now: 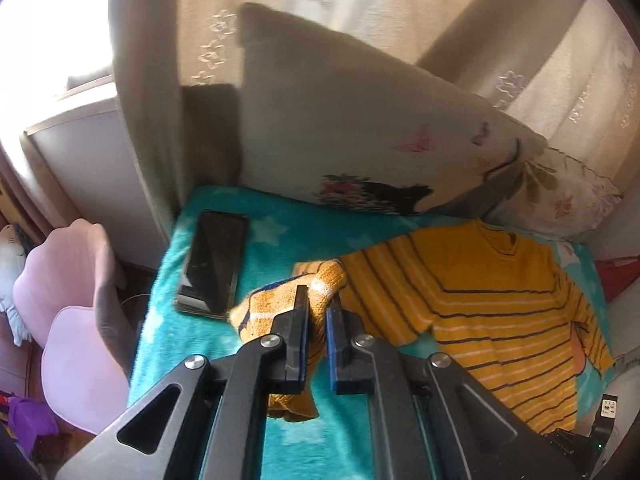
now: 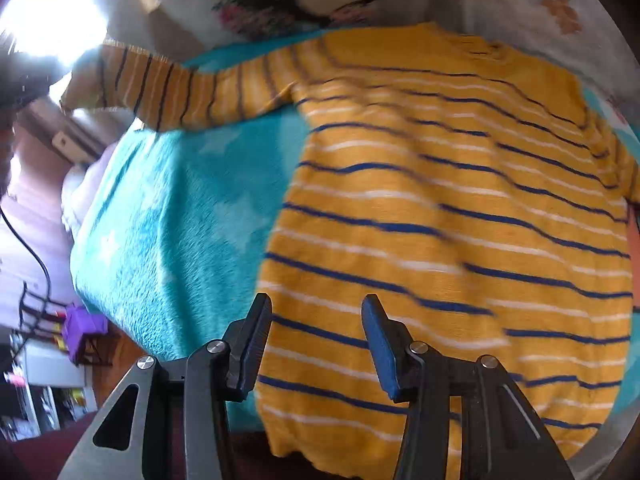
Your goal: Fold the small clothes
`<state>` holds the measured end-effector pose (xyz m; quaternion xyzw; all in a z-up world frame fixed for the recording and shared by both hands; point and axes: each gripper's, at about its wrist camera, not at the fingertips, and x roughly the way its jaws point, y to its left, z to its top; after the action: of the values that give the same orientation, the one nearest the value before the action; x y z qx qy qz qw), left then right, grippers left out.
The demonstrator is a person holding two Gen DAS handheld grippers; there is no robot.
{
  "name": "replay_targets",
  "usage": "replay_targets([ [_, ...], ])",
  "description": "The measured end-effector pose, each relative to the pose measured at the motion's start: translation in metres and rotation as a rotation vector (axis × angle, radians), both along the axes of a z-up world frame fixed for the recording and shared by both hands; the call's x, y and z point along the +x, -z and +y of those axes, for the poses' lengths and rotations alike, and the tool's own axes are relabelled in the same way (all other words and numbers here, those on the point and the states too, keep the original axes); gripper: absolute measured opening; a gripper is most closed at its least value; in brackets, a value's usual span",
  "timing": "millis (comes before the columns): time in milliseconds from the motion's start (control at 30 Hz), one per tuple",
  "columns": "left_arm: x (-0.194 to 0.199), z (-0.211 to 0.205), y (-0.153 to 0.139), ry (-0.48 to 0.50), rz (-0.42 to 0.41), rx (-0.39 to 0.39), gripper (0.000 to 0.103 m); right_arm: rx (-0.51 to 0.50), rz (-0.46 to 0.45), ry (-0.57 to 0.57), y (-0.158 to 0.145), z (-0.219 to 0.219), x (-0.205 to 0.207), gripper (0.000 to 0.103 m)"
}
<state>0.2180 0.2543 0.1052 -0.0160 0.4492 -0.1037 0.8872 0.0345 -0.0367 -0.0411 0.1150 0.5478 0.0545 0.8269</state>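
A small yellow sweater with dark blue and white stripes lies face up on a teal fleece blanket. My left gripper is shut on the sweater's left sleeve near the cuff and holds it lifted above the blanket. In the right wrist view the sweater fills the frame, its sleeve stretched out and raised to the upper left. My right gripper is open and empty just over the lower left part of the sweater's body, near the hem.
A black phone lies on the blanket's left part. A floral pillow leans against the curtain behind. A pink chair stands left of the bed edge. A purple object sits on the floor.
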Motion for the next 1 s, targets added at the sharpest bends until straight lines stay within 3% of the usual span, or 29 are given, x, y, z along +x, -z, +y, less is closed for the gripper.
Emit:
replay_targets([
  [233,-0.017,-0.193,-0.004,0.164,0.006,-0.059,0.007,0.062,-0.026,0.205,-0.003,-0.138,-0.029,0.051],
  [367,-0.029,-0.314,0.017,0.286,0.031,-0.089,0.007,0.079,-0.027,0.305,0.004,-0.217,-0.046,0.051],
  [400,-0.033,-0.34,0.026,0.315,0.044,-0.098,0.009,0.083,-0.025,0.328,0.006,-0.234,-0.05,0.051],
  [467,-0.038,-0.389,0.051,0.37,0.1,-0.109,0.026,0.086,-0.014,0.36,0.01,-0.26,-0.055,0.051],
  [533,-0.049,-0.421,0.07,0.392,0.179,-0.125,0.031,0.087,0.0,0.375,0.013,-0.285,-0.058,0.051],
  [633,-0.072,-0.435,0.077,0.418,0.204,-0.128,0.037,0.089,0.008,0.353,0.017,-0.306,-0.055,0.051],
  [767,-0.1,-0.395,0.074,0.345,0.16,-0.095,0.057,0.108,-0.009,0.249,0.015,-0.305,-0.031,0.051],
  [1000,-0.135,-0.268,0.083,-0.034,0.208,-0.029,0.061,0.191,-0.064,0.129,0.021,-0.266,0.039,0.059],
])
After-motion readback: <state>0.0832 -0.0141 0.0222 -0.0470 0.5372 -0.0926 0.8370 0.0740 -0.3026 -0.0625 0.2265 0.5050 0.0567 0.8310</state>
